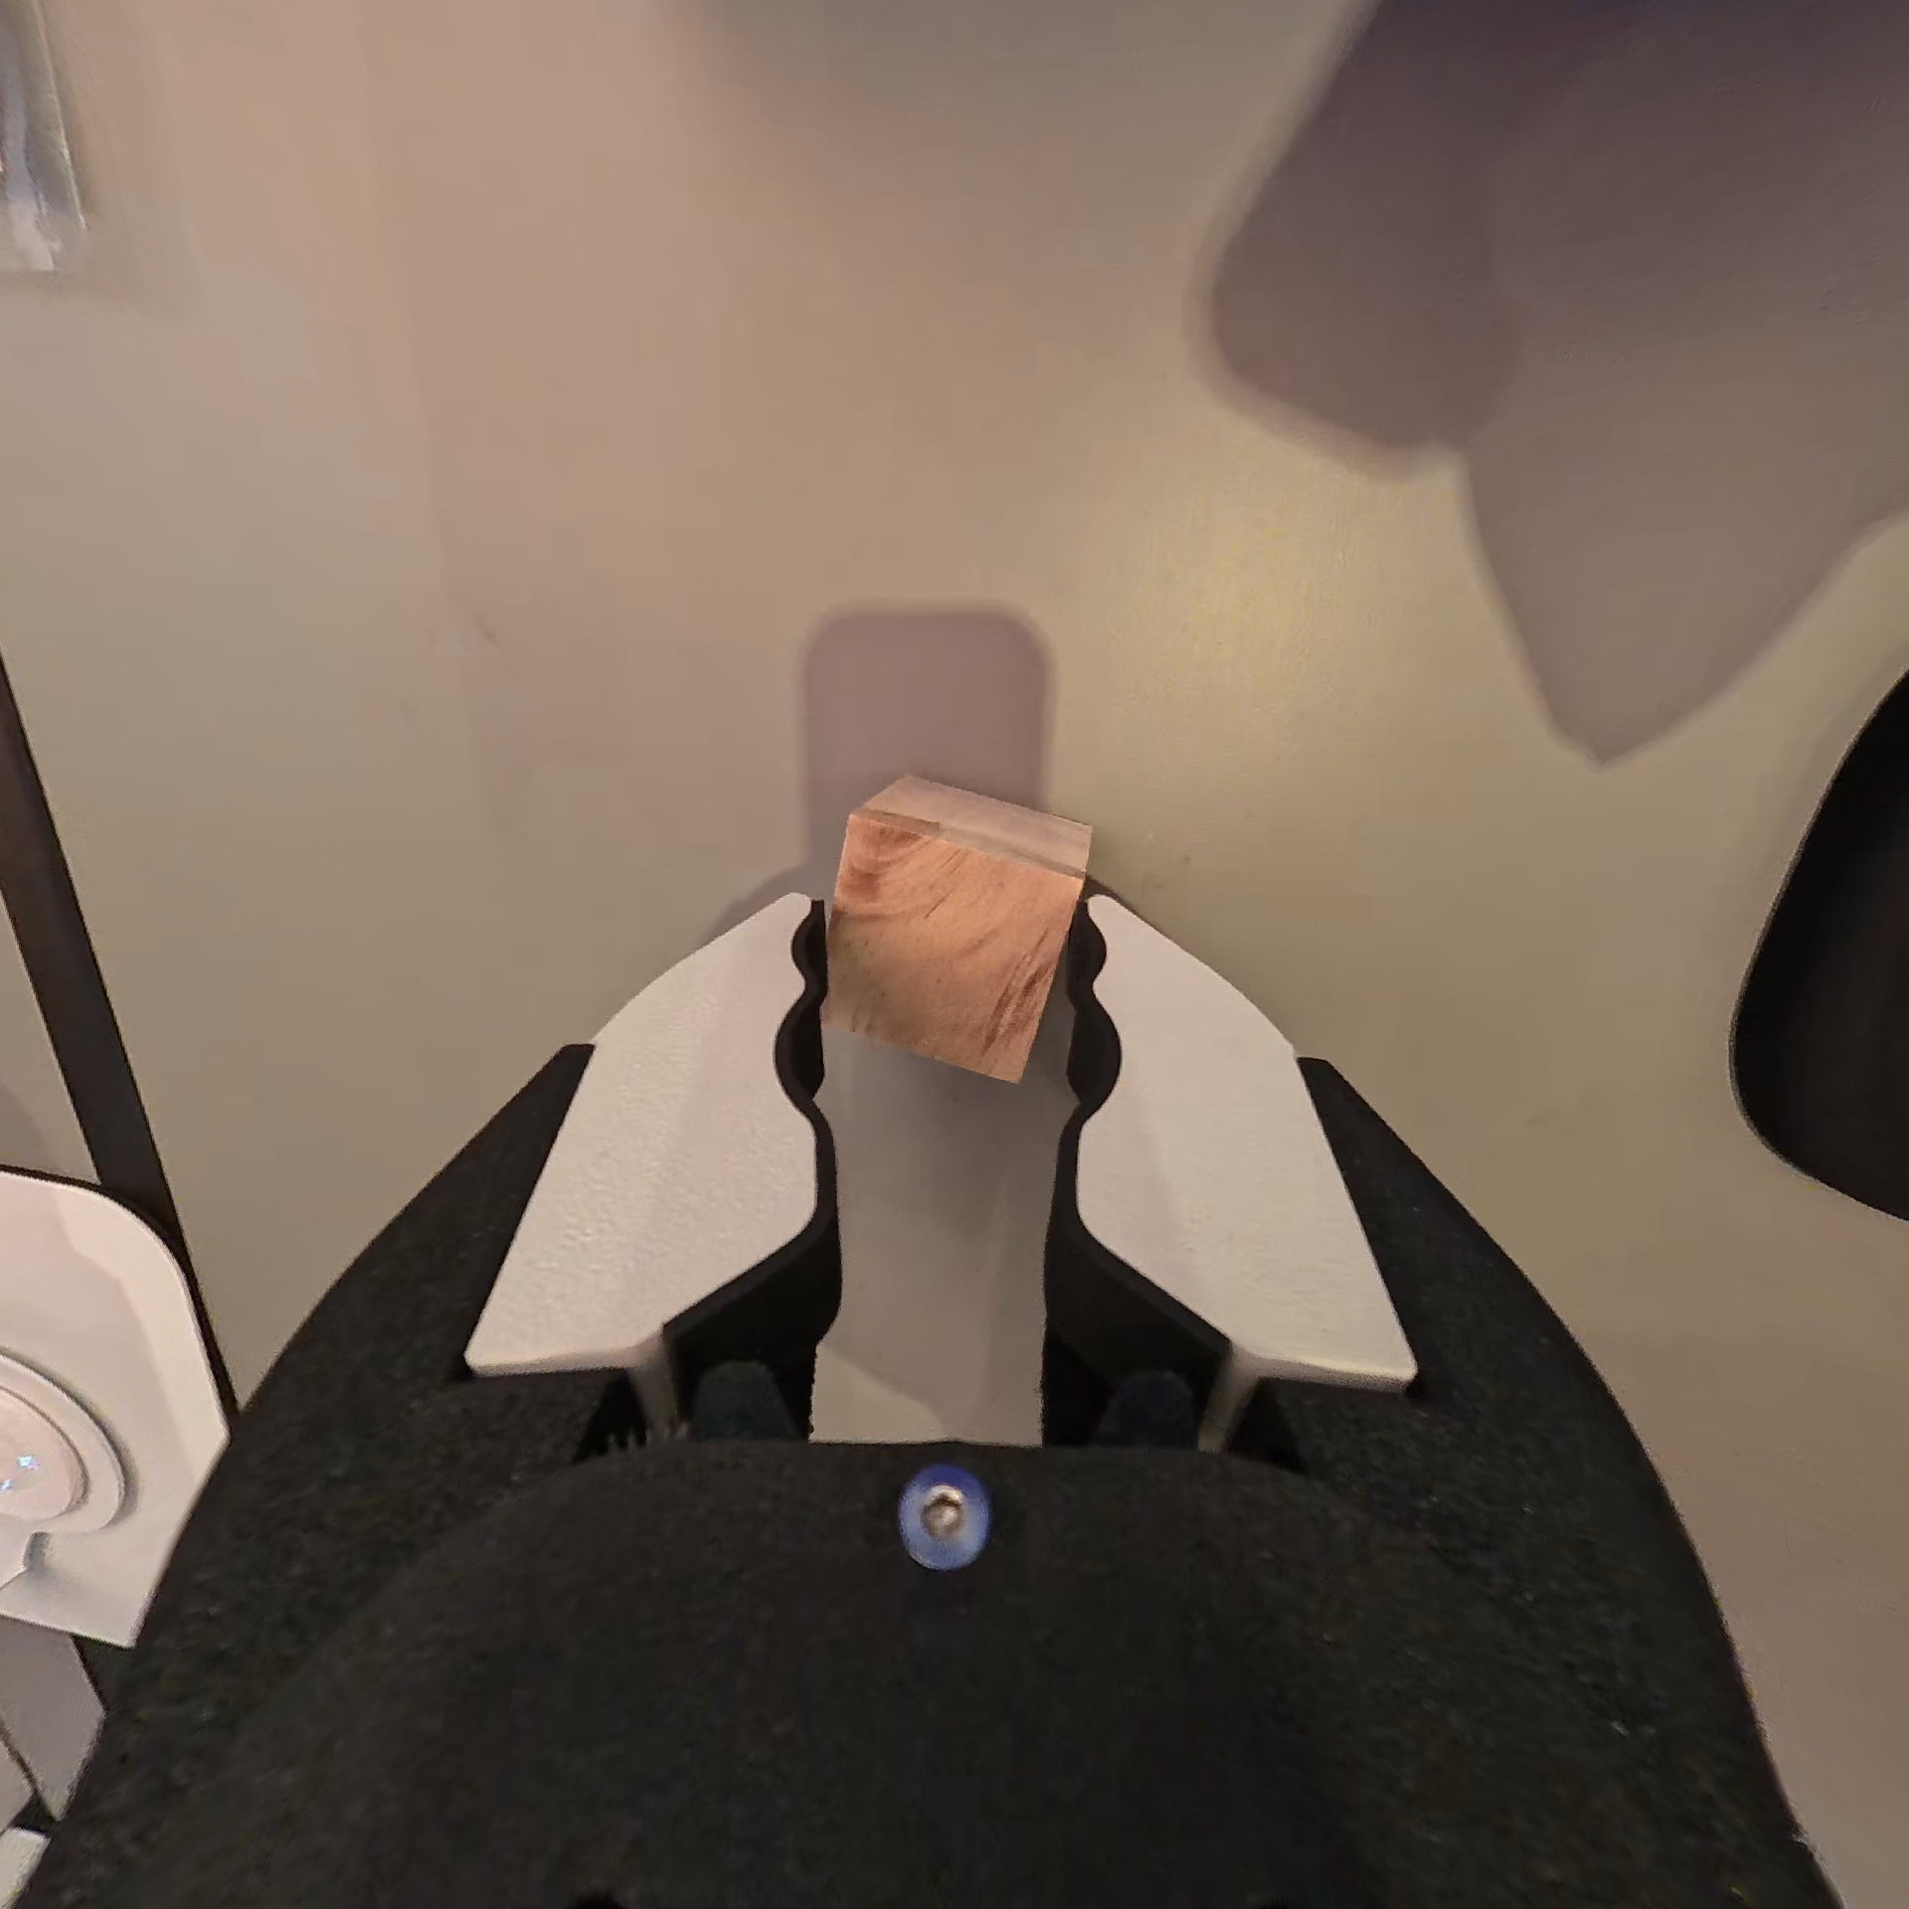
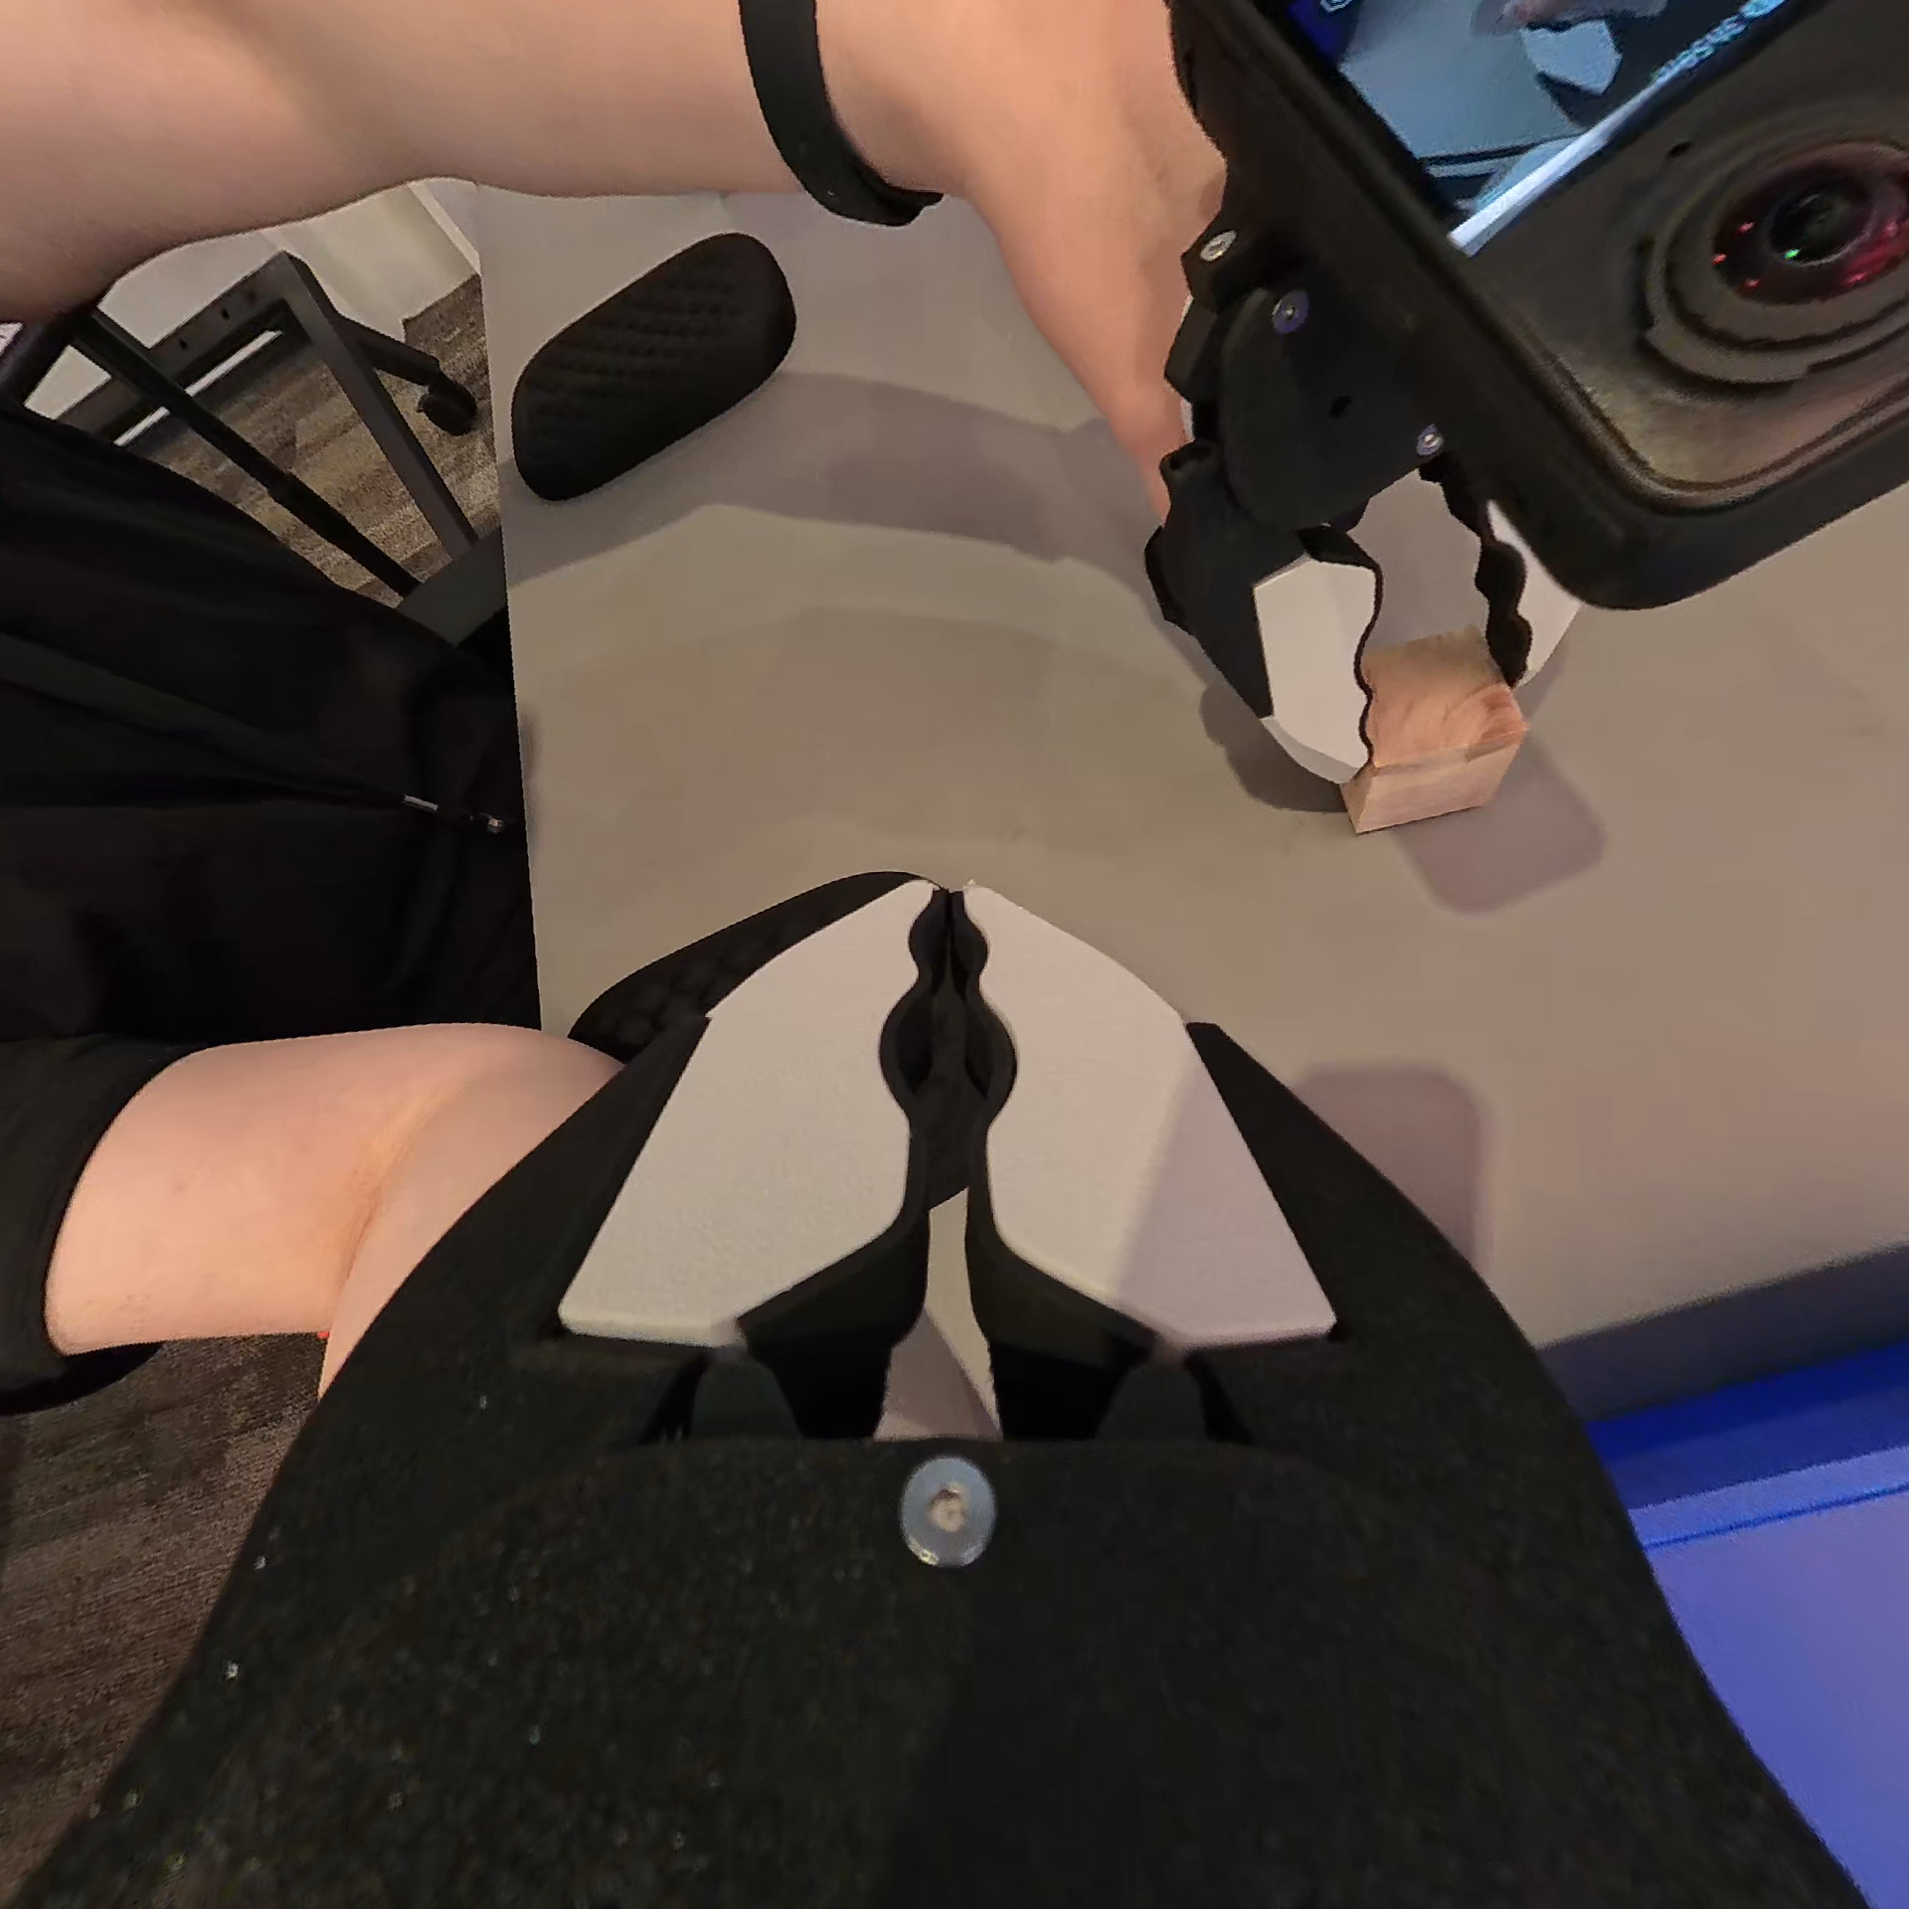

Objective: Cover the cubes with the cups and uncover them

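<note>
Wooden cube [image 1: 948, 945] sits between the two fingers of the left gripper [image 1: 950, 930], its sides against or just beside the black wavy pads [image 1: 811, 971]; whether the pads press it I cannot tell. In the right wrist view the same cube [image 2: 1431, 749] rests with one bottom edge on the grey table [image 2: 878, 671], tilted, the left gripper's [image 2: 1436, 661] fingertips straddling it from above. Right gripper [image 2: 950, 909] hovers apart from the cube, its fingers closed together on nothing. Beyond its fingertips a black padded rest [image 2: 651, 362] lies near the table's edge
</note>
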`<action>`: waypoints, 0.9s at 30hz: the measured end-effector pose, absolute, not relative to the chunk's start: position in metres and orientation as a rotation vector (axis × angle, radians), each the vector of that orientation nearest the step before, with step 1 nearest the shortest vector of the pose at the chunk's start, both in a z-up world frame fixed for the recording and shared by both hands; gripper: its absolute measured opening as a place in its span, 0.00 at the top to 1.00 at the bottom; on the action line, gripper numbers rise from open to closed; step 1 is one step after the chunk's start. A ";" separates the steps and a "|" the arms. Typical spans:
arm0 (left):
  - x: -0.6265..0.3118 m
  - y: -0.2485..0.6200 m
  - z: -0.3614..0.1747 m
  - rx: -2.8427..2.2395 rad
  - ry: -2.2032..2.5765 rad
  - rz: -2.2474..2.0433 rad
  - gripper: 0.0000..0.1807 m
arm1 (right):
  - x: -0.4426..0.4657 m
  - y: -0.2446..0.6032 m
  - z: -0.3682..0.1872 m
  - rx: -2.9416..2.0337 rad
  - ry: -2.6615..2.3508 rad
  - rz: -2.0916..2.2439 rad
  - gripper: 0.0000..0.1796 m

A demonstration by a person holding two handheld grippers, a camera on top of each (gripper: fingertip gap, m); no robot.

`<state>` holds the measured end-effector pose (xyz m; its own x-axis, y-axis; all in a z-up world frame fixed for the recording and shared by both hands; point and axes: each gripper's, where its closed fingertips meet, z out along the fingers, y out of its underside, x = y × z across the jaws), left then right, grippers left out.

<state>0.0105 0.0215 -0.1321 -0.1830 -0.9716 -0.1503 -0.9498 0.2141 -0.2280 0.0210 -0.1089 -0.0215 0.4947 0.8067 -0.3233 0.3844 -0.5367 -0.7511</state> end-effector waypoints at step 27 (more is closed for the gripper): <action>-0.466 0.124 0.041 -2.309 1.522 0.377 0.71 | 0.001 -0.097 -0.019 -2.117 -1.092 0.916 1.00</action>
